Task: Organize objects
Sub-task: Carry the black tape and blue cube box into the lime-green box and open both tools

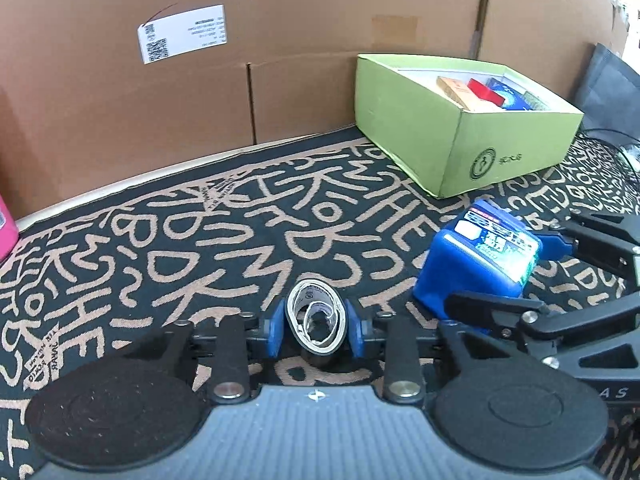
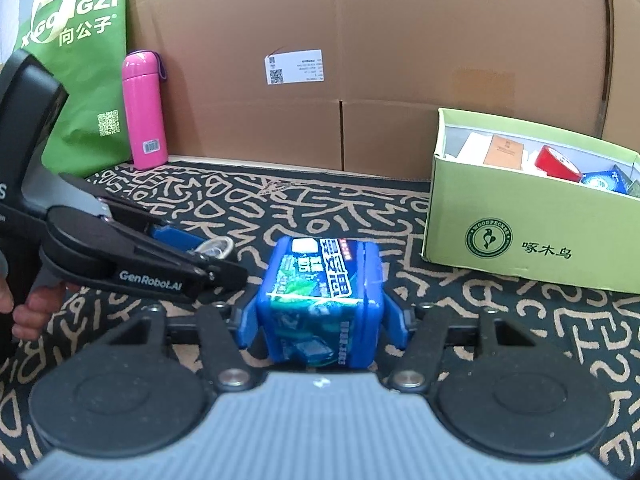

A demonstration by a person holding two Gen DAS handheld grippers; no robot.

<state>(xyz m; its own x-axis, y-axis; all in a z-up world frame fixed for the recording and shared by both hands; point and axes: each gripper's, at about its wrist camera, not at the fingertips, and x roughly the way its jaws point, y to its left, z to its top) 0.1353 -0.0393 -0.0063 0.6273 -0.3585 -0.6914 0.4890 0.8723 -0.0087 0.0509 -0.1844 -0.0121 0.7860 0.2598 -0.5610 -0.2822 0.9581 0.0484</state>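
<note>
**Both grippers loaded, green box next**

A black rug covered in tan lettering (image 1: 168, 232) fills the lower half of both views, backed by a wall of brown cardboard cartons (image 1: 280, 52). The green box (image 1: 472, 140) sits at the upper right of the left wrist view, open-topped and already holding several small packages.

The left gripper (image 1: 316, 322) is clamped on a roll of tape (image 1: 316, 320) at lower centre of its view, the blue pads squeezing the ring into an oval. The right gripper (image 2: 320, 312) is clamped on a blue gum container (image 2: 320, 300) at the centre of its own view, pads pressed to both sides.

The step in hand looks like carrying both items to the box. To do it well, I would keep each grip steady, lift clear of the near wall, and release only once inside, over a free spot. The two grippers sit close together, so taking turns at the box would avoid a knock. The tape is soft and deformed; it may spring on release.
</note>
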